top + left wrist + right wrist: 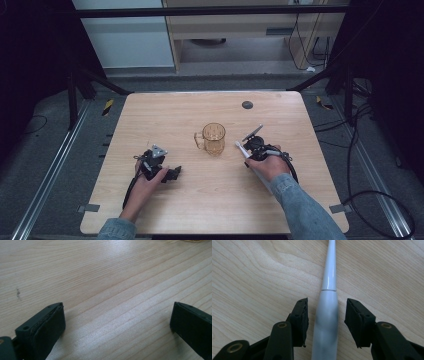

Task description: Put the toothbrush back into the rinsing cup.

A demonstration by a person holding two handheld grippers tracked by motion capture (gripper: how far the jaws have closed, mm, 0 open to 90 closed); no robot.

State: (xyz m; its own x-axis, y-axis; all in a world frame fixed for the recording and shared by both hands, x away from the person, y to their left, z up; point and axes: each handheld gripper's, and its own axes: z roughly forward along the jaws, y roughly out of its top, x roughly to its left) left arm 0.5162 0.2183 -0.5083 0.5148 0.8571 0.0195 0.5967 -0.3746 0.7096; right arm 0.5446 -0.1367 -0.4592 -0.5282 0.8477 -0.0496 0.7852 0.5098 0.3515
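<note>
A white toothbrush-like stick (329,277) lies flat on the wooden table (210,200), its thin end pointing away in the right gripper view. My right gripper (327,307) straddles its thick handle with a jaw on each side. A narrow gap shows between each pad and the handle, so it is open. In the high view the stick (240,146) pokes out ahead of the right gripper (249,154), just right of an amber glass mug (214,138). My left gripper (172,174) rests low over the table at the left, jaws wide apart (117,315) with only bare wood between them.
The mug stands upright near the table's middle, handle to the left. A small dark round disc (247,105) sits near the far edge. Cables trail over the floor to the right of the table.
</note>
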